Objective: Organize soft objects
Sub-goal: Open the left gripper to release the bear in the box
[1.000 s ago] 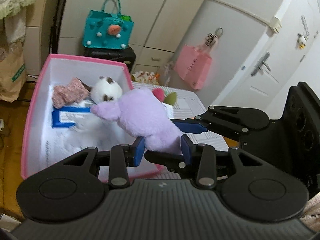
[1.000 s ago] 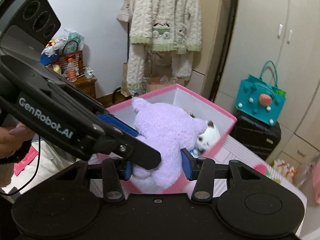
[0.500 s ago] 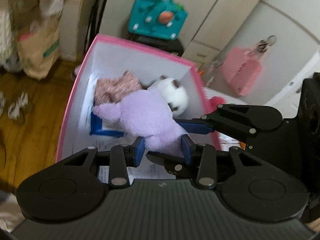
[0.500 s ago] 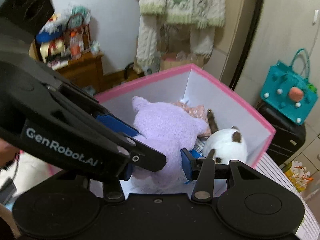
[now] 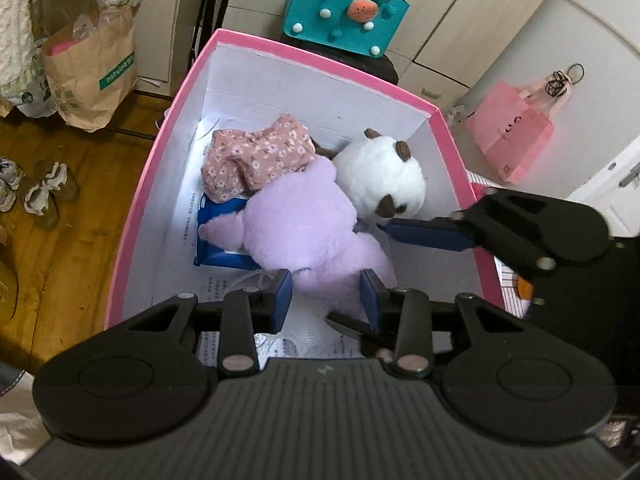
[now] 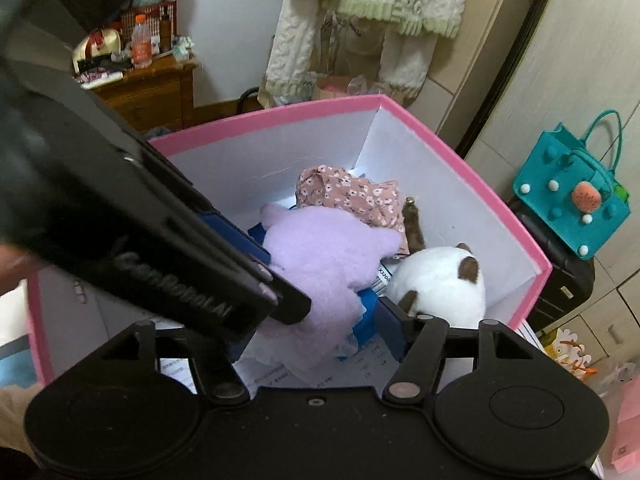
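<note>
A purple plush toy (image 5: 304, 232) lies inside the pink box (image 5: 320, 60) with white walls, next to a white and brown plush cat (image 5: 380, 184) and a pink floral cloth (image 5: 256, 160). My left gripper (image 5: 326, 296) is shut on the purple plush's lower end. My right gripper (image 6: 316, 336) has its jaws on either side of the purple plush (image 6: 320, 256); its right pad stands apart from the plush, so it is open. The cat (image 6: 440, 284) and the cloth (image 6: 352, 196) also show in the right wrist view.
A blue packet (image 5: 216, 252) and printed papers lie on the box floor. A teal bag (image 5: 344, 8) sits on a black case behind the box. A brown paper bag (image 5: 92, 68) and shoes stand on the wooden floor at left. A pink bag (image 5: 512, 136) hangs at right.
Both grippers have carried the purple plush from above the box rim down into the box. The right gripper's jaws have spread apart from the plush.
</note>
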`<state>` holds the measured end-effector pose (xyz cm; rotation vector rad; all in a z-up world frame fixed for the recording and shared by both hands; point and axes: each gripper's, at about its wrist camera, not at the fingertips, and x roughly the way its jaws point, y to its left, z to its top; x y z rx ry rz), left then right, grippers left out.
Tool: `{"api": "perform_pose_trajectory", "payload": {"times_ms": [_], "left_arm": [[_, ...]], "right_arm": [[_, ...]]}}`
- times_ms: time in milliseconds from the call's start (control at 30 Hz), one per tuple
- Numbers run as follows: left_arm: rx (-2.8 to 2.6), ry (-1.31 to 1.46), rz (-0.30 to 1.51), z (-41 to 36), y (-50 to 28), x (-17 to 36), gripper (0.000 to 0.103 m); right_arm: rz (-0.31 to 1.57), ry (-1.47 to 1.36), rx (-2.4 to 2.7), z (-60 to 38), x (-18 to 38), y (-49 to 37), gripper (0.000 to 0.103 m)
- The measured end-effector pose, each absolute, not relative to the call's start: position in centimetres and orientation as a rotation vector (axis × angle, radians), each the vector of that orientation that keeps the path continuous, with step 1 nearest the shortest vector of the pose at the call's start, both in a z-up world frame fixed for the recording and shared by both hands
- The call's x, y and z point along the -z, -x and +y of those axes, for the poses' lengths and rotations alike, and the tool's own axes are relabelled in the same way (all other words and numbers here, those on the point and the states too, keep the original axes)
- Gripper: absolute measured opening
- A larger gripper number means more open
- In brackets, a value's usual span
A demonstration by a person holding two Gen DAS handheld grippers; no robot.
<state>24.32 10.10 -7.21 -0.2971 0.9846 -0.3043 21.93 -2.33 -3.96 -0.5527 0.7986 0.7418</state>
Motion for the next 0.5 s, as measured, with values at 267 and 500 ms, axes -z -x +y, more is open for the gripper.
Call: {"api": "perform_pose_trajectory", "payload": {"times_ms": [267,500], "left_arm": [[0.256,0.2,0.92,9.5,-22.8,5.9,0.047],[0.231,0.129,0.858,9.6,-19.6,4.1,0.06]], "right_arm": [[0.748,0.415,-0.752,-5.2,1.7,-19.3,0.069],[0.735,0.301,-0.746,-6.9,1.0,-17.8,0.069]]}}
